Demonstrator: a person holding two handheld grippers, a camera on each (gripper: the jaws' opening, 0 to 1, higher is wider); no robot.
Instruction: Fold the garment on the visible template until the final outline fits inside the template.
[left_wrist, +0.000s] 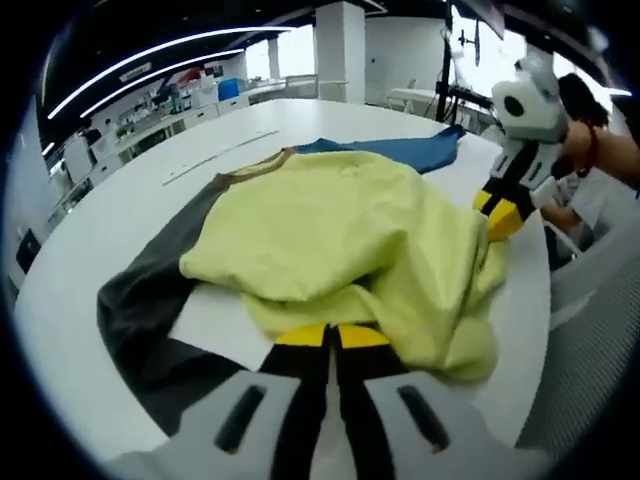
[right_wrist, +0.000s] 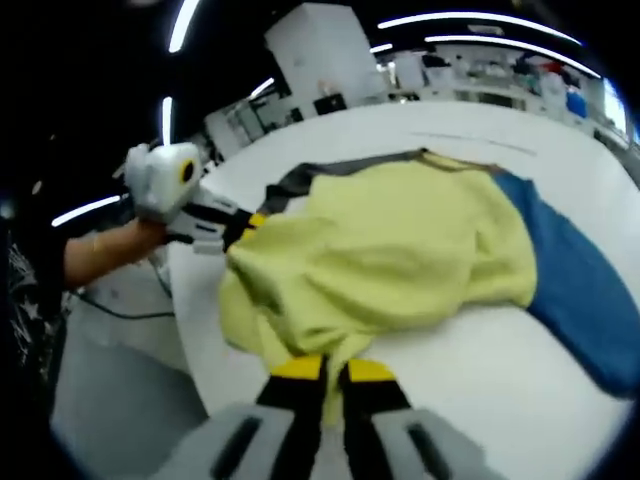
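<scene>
Garment (left_wrist: 340, 240) hem is pinched in both closed tongs.

Colours on the table

The shirt (left_wrist: 340, 240) has a pale yellow-green body, one dark grey sleeve (left_wrist: 150, 300), one blue sleeve (right_wrist: 575, 290) and a brownish collar (left_wrist: 255, 170), all plain. It lies on a white table (left_wrist: 120, 210). Both grippers, left (left_wrist: 332, 338) and right (right_wrist: 333, 372), are white and black with yellow tips.
</scene>
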